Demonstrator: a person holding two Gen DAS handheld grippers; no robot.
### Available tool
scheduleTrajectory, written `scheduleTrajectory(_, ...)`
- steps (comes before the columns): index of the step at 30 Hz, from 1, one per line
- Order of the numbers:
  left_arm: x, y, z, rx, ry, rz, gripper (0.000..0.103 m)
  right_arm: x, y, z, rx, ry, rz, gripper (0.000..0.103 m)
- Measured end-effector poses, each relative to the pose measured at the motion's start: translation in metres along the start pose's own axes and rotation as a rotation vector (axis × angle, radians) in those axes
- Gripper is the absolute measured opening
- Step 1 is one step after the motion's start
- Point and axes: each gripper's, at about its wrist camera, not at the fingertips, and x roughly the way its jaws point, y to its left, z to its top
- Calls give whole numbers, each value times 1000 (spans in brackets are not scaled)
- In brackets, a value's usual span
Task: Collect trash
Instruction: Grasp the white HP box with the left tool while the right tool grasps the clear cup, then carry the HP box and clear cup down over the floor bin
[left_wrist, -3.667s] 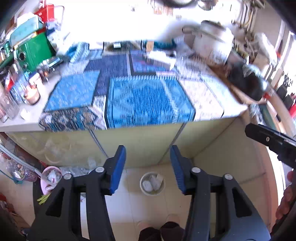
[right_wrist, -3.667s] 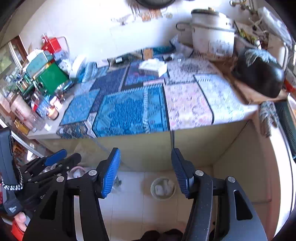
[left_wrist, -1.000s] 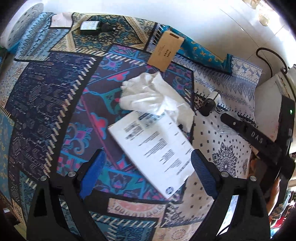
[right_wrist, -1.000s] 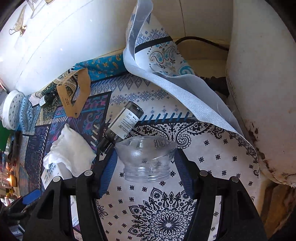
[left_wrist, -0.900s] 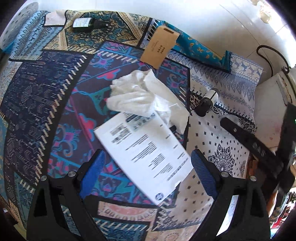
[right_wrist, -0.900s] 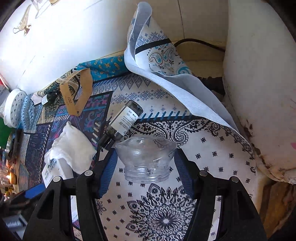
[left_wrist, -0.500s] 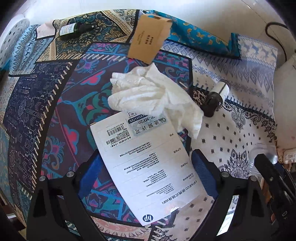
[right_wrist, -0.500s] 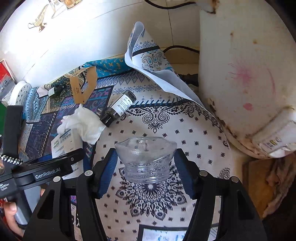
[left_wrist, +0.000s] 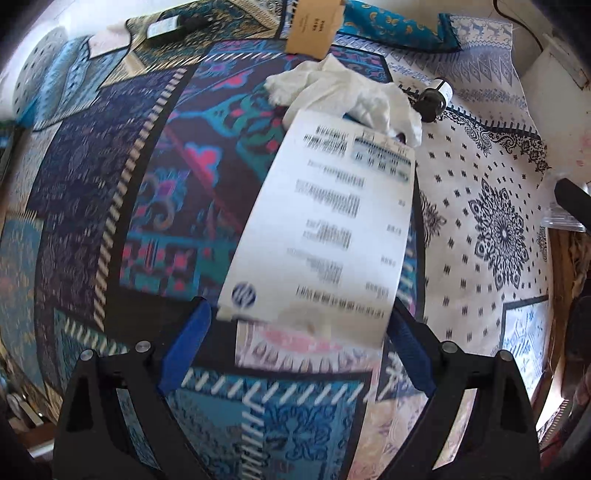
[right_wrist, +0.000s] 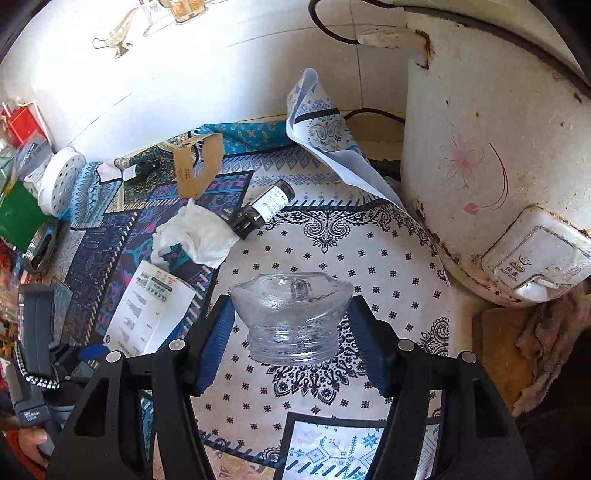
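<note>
While the right gripper (right_wrist: 291, 332) clamps a clear plastic piece (right_wrist: 290, 314) as trash, the left gripper (left_wrist: 295, 343), jaws wide, seemingly straddles the printed sheet's (left_wrist: 325, 229) lower-centre edge.

Clear glossy glass jar (right_wrist: 291, 317), matt paper sheet (left_wrist: 325, 229)

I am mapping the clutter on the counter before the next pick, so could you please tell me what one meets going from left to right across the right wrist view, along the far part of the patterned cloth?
White perforated disc → brown cardboard tag → dark labelled bottle lying on its side → turned-up corner of cloth → white rice cooker.
</note>
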Motion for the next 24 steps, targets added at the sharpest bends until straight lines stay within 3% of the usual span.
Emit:
scheduleTrajectory(5, -7, 0, -16, 3, -84, 14, 94, -8, 7, -8, -14, -4, 20, 60)
scheduleTrajectory(8, -10, -9, -17, 40, -144, 24, 85, -16, 10, -16, -22, -8, 20, 60)
scheduleTrajectory(13, -14, -31, -7, 104, -205, 105, 81, -34, 13, -29, -15, -17, -1, 60)
scheduleTrajectory(24, -87, -14, -42, 159, -296, -9, 79, -83, 38, -60, 17, -84, -27, 60)
